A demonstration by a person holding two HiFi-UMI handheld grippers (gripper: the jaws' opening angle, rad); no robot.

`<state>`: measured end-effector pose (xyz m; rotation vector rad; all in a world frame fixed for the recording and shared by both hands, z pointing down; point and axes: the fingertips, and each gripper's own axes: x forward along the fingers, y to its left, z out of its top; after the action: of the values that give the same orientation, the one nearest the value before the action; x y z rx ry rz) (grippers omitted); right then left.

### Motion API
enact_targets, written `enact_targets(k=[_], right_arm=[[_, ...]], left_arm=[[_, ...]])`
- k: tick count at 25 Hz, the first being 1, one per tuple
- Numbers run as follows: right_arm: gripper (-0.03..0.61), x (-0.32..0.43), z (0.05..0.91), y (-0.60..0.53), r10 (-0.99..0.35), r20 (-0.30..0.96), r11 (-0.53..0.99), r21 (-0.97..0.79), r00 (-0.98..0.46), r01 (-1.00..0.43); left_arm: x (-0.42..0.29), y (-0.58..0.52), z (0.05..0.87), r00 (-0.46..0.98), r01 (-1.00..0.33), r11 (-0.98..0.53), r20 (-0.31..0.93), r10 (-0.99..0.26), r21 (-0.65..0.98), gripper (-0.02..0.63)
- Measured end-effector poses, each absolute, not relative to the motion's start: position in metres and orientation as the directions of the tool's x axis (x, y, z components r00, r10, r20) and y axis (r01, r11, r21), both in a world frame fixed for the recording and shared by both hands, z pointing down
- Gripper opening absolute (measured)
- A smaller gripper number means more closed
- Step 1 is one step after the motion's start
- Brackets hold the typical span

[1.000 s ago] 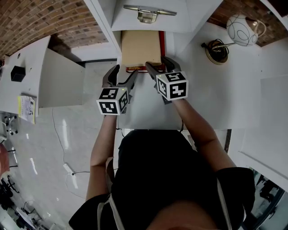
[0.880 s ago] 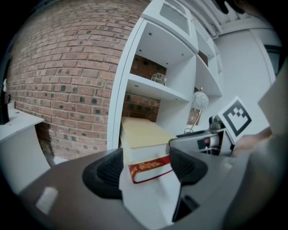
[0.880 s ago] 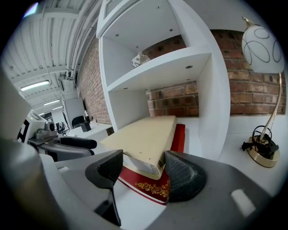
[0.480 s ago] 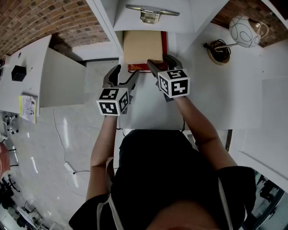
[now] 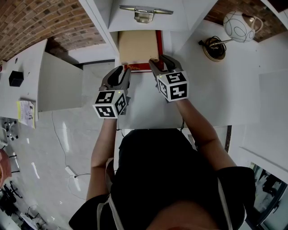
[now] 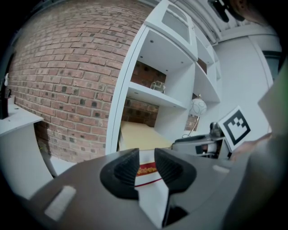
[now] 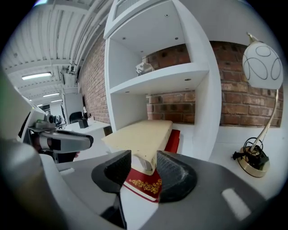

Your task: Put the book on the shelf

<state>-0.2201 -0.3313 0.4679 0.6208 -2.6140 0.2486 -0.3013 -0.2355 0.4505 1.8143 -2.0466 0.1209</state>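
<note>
**Shelf unit**: white, standing at the far edge of the desk. The floor of its lowest bay appears to run on level from the desk top.

**Book**: thick, with a cream page block and a red cover that shows beneath it and along its right side. It lies flat in that lowest bay. Its long axis points away from the person into the bay, and its near end protrudes onto the desk. It lies directly ahead of both sets of jaws, so I judge that the coming move is a straight push inward along that axis.

**Lamp**: stands on the desk to the right, with its base and cord, well apart from the book and out of the path.

**Right gripper**: the nearer of the two. Its jaws have just been closing and stand half-wide round the book's near right corner. The right pad sits against the page block. A strip of cover shows beside the left pad, so I judge that the book is not clamped.

**Left gripper**: its jaws have just been closing to a narrow gap. They sit at the near left corner with nothing between the pads, and the gold-printed cover edge shows just beyond the tips.

**Obstructions:** the bay's two side walls flank the book closely. A skewed push could catch a corner on either wall. I see nothing behind the book in the bay.

**Metal fitting**: sits on the shelf above, clear of the work.
</note>
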Motion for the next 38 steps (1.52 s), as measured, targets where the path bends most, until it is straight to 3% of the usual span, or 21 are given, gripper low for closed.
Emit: enact_targets(k=[4, 7, 38], right_arm=[[0.03, -0.207, 0.467, -0.329, -0.427, 0.459, 0.866, -0.039, -0.779, -0.498], [0.001, -0.199, 0.466, -0.323, -0.429, 0.461, 0.859, -0.058, -0.777, -0.508], [-0.003, -0.122, 0.461, -0.254, -0.458, 0.456, 0.808, -0.144, -0.763, -0.571]], left_arm=[[-0.299, -0.233, 0.445, -0.075, -0.966, 0.151, 0.331, -0.941, 0.209, 0.034], [-0.295, -0.232, 0.441, -0.074, -0.967, 0.147, 0.32, -0.945, 0.21, 0.017], [-0.208, -0.207, 0.441, 0.081, -0.969, -0.006, 0.292, -0.953, 0.248, 0.008]])
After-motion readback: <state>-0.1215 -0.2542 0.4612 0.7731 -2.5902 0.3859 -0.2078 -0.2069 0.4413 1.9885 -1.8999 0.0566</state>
